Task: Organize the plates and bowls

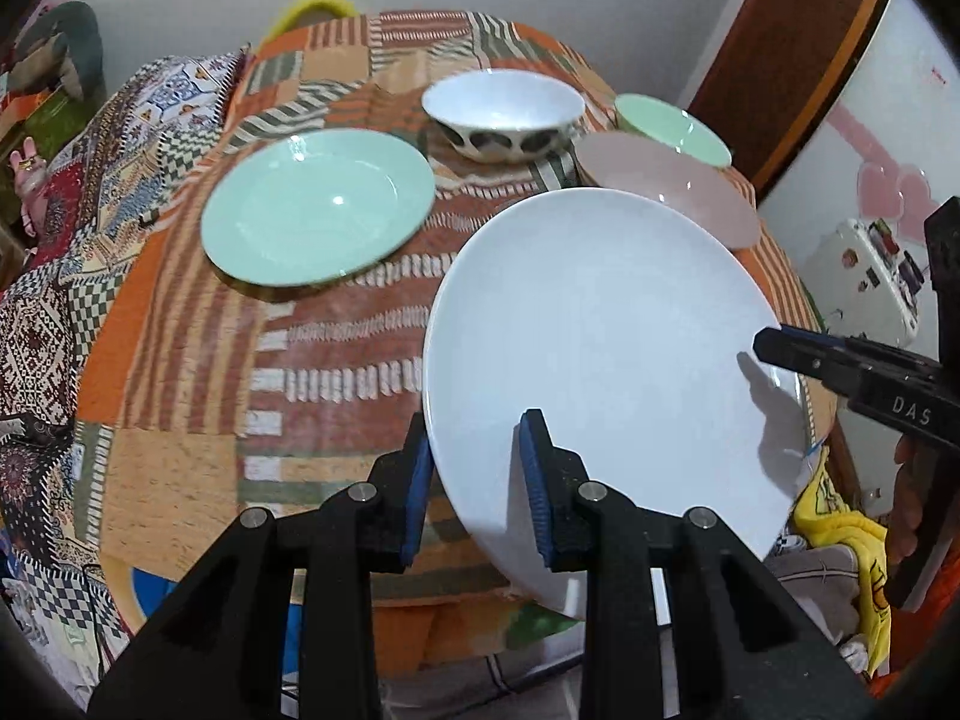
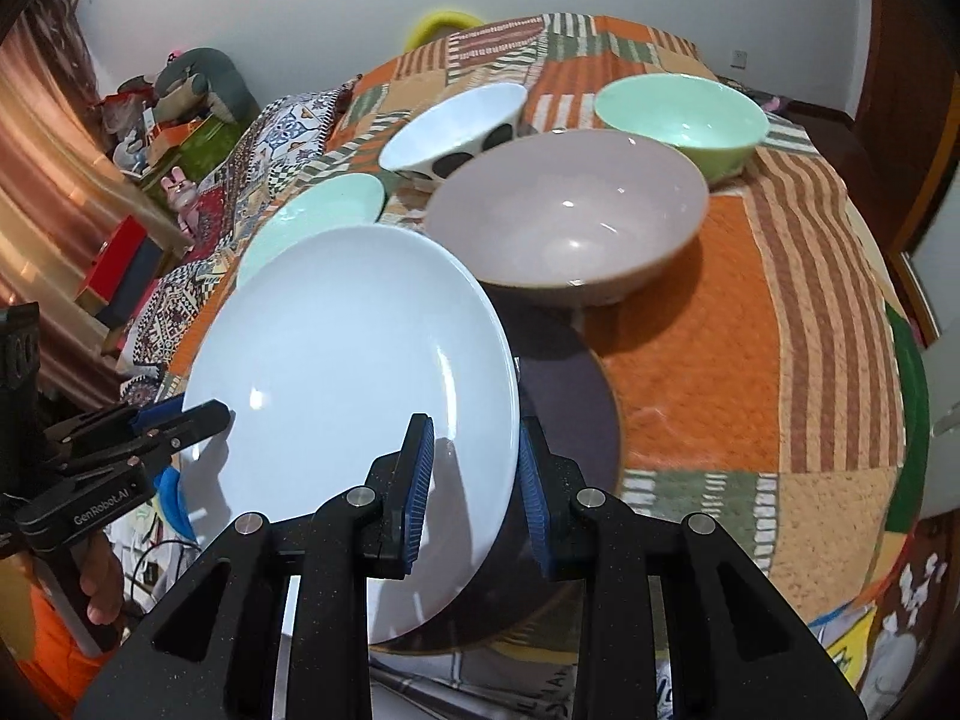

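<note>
I hold a large white plate (image 1: 600,360) tilted above the near edge of the table, one gripper on each side. My left gripper (image 1: 477,468) is shut on its near rim, one pad above and one below. My right gripper (image 2: 474,474) is shut on the opposite rim of the white plate (image 2: 348,372). A dark plate (image 2: 576,414) lies on the cloth just beneath. Farther back sit a mint plate (image 1: 318,210), a white bowl with black spots (image 1: 504,108), a pink bowl (image 2: 570,222) and a green bowl (image 2: 684,114).
A patchwork cloth (image 2: 750,330) covers the round table. A yellow chair back (image 1: 318,3) rises behind it. Patterned bedding and clutter (image 1: 72,228) lie to the left, a white fridge (image 1: 870,264) and a wooden door frame to the right.
</note>
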Action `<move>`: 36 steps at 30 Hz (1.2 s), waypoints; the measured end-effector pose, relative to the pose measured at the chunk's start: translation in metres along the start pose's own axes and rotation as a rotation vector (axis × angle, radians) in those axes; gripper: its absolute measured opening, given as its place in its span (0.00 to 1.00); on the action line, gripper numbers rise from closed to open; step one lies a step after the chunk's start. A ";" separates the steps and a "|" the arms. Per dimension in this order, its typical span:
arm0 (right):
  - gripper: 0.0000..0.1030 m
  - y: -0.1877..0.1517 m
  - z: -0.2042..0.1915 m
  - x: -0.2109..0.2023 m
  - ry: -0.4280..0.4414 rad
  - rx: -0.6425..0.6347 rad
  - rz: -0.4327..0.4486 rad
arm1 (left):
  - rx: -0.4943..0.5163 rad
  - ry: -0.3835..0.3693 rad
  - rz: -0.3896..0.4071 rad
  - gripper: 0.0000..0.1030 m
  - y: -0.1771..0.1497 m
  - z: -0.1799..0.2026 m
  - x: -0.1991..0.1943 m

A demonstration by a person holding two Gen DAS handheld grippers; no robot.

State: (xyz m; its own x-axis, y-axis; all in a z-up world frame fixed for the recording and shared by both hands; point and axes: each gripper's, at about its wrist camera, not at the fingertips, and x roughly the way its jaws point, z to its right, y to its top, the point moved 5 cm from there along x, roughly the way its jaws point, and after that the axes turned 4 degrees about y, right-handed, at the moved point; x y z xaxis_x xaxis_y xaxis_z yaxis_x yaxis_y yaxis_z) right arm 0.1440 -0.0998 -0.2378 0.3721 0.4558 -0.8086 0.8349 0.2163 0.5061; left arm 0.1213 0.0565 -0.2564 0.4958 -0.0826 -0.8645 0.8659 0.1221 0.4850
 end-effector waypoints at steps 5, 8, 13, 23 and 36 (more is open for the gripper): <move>0.26 -0.006 0.004 -0.001 0.010 0.007 -0.002 | 0.002 0.001 -0.017 0.28 -0.002 0.005 0.004; 0.26 -0.010 0.005 -0.001 0.012 0.009 -0.004 | 0.006 0.003 -0.022 0.28 -0.002 0.006 0.004; 0.26 -0.015 0.011 0.001 0.011 0.024 -0.017 | 0.011 -0.006 -0.037 0.28 -0.003 0.009 0.009; 0.26 -0.015 0.028 -0.001 -0.002 0.065 -0.015 | 0.016 -0.032 -0.082 0.30 0.006 0.020 0.034; 0.26 -0.009 0.033 0.003 -0.041 0.042 -0.006 | 0.039 0.009 -0.075 0.32 0.013 0.027 0.043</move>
State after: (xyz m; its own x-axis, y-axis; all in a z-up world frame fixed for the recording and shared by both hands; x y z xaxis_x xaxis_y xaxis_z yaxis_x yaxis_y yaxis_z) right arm 0.1510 -0.1289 -0.2548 0.3828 0.4186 -0.8236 0.8531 0.1819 0.4889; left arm 0.1553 0.0274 -0.2840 0.4286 -0.0808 -0.8999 0.9028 0.0772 0.4230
